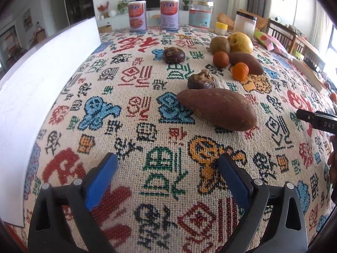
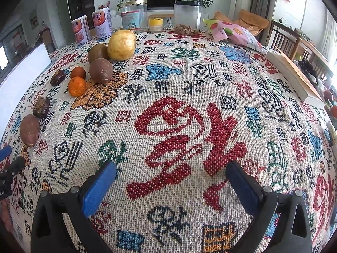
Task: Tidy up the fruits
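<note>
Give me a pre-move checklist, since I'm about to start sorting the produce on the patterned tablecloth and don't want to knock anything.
1. Left hand-held gripper open and empty: ok.
2. Right hand-held gripper open and empty: ok.
3. Nearest sweet potato within clear approach of the left one, bare cloth between: ok.
4. Nearest sweet potato free of neighbours: not ok; a dark water chestnut sits right behind it, contact cannot be told.
5. Far cluster loose enough to pick singly: not ok; pear, kiwi and tangerine are crowded.
6. A container for the sorted fruit: cannot tell; none seen.
</note>
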`<state>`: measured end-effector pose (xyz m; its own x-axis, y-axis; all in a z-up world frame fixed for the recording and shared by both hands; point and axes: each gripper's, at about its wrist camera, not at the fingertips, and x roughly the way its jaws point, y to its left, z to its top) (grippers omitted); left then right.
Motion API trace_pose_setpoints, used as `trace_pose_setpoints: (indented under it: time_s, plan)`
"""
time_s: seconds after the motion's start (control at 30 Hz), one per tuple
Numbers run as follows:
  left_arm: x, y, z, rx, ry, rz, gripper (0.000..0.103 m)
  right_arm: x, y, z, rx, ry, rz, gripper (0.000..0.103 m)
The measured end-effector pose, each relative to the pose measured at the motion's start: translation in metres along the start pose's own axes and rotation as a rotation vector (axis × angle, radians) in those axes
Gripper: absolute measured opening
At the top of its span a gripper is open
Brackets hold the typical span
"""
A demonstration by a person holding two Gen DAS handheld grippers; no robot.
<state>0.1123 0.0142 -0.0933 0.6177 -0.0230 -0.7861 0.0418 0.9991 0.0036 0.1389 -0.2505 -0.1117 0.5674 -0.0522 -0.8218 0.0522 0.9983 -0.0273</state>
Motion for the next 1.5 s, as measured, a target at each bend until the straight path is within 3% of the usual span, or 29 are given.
trace_pose_setpoints:
  time_s: [0.1, 0.23, 1.5]
  plan:
    - [0.000, 0.001, 0.000, 0.000, -0.001, -0.001, 0.097, 0.017, -0.013, 0.021, 0.080, -0.024, -0.036, 0.103]
    - [-0.001, 0.000, 0.000, 0.000, -0.001, -0.001, 0.097, 0.015, -0.010, 0.021, 0.104, -0.019, -0.053, 0.103]
    - [-0.001, 0.001, 0.000, -0.003, 0.001, 0.013, 0.100, 0.015, -0.010, 0.022, 0.106, -0.019, -0.051, 0.103]
